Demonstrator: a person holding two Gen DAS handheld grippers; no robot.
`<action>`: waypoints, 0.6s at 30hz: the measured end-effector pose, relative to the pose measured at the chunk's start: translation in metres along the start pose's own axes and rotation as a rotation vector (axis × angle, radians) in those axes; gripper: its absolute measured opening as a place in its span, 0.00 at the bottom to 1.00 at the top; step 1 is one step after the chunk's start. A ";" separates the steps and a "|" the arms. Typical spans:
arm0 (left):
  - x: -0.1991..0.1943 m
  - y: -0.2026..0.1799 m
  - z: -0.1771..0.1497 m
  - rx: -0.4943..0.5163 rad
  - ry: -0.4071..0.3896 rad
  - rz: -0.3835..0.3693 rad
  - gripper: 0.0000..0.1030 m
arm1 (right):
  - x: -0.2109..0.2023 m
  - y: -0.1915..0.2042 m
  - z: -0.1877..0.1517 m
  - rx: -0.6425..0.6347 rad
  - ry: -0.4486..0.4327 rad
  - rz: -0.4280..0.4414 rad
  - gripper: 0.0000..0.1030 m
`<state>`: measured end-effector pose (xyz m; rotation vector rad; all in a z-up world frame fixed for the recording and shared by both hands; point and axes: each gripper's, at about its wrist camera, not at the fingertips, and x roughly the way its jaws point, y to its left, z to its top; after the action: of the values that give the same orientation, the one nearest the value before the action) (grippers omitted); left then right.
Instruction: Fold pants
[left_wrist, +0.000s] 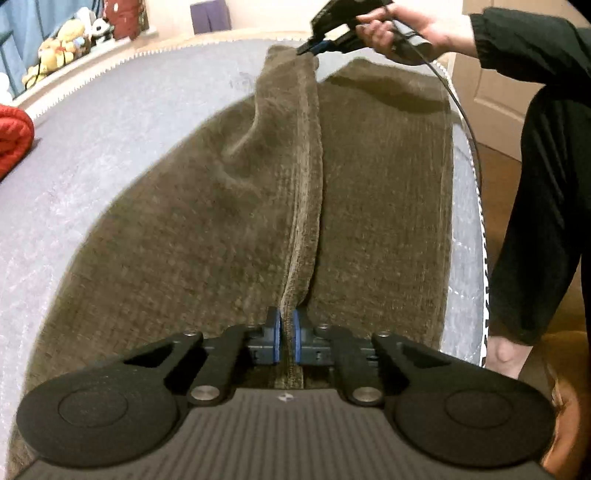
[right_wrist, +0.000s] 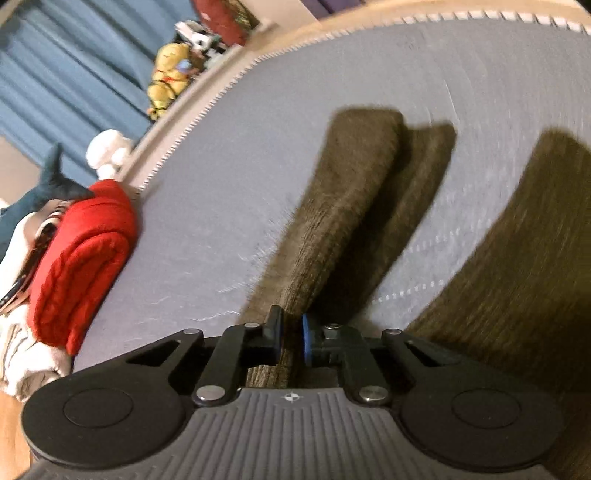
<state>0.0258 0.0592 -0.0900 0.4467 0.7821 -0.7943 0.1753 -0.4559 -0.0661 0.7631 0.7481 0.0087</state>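
Both tools pinch pants (left_wrist: 221, 229): left tool (left_wrist: 287, 334), right tool (right_wrist: 291, 339).

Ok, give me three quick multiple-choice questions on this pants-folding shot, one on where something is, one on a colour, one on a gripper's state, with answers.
1. Where does the red blanket lie?
A. at the mattress edge
B. on the pants
C. on the floor

2. What colour are the pants?
A. navy
B. olive brown
C. white

3. What is the left gripper doing?
A. hanging open
B. shut on nothing
C. pinching a fabric edge

Answers: 1 A, it sits by the mattress border, apart from the pants. 2 B, the fabric shows olive brown in both views. 3 C, a pants edge runs between its blue pads.
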 end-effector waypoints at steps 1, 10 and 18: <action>-0.007 0.002 0.001 0.003 -0.019 0.000 0.06 | -0.013 0.003 0.002 -0.011 -0.015 0.007 0.09; -0.091 0.018 -0.018 -0.016 -0.108 -0.195 0.06 | -0.162 0.016 -0.036 0.012 -0.055 -0.138 0.09; -0.071 0.002 -0.015 0.023 -0.036 -0.230 0.21 | -0.143 -0.074 -0.058 0.334 0.009 -0.223 0.49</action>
<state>-0.0117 0.1028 -0.0454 0.3652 0.8006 -1.0239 0.0145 -0.5124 -0.0536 0.9922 0.8508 -0.3214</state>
